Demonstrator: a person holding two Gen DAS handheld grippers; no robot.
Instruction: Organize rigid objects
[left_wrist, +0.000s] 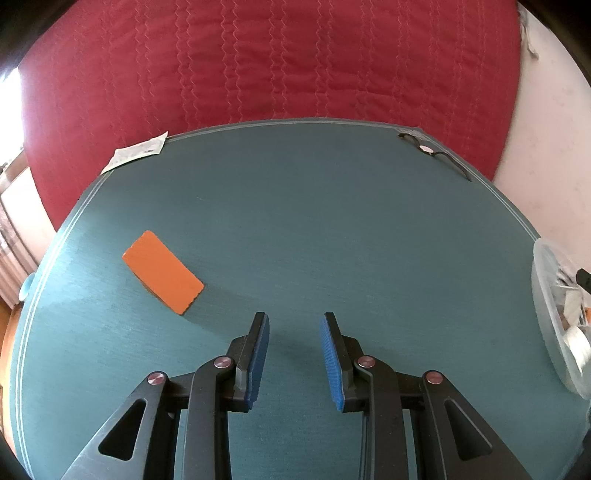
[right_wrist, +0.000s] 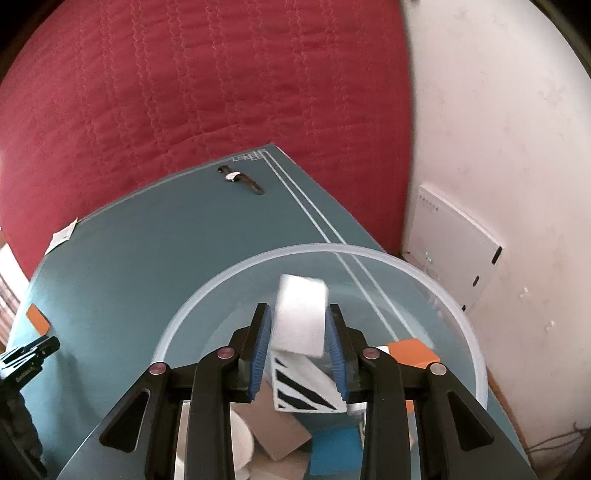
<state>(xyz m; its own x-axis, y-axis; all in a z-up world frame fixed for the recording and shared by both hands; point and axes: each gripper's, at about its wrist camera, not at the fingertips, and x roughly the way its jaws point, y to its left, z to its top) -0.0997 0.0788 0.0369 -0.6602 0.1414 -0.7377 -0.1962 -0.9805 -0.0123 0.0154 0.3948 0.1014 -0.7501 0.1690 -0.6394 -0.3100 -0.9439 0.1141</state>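
Note:
An orange flat block (left_wrist: 162, 271) lies on the teal table (left_wrist: 314, 221), ahead and to the left of my left gripper (left_wrist: 295, 325), which is open and empty above the table. My right gripper (right_wrist: 299, 314) is shut on a white block (right_wrist: 301, 317) and holds it over a clear plastic bowl (right_wrist: 207, 295). Inside the bowl lie a black-and-white striped block (right_wrist: 303, 387), an orange block (right_wrist: 413, 354), a blue block (right_wrist: 336, 450) and a brown block (right_wrist: 277, 432). The bowl also shows at the right edge of the left wrist view (left_wrist: 554, 332).
A black watch (right_wrist: 242, 181) lies near the table's far corner. A white paper slip (left_wrist: 136, 153) hangs at the far left edge. A red quilted bed (left_wrist: 258, 62) lies beyond the table, a white wall (right_wrist: 498, 147) to the right.

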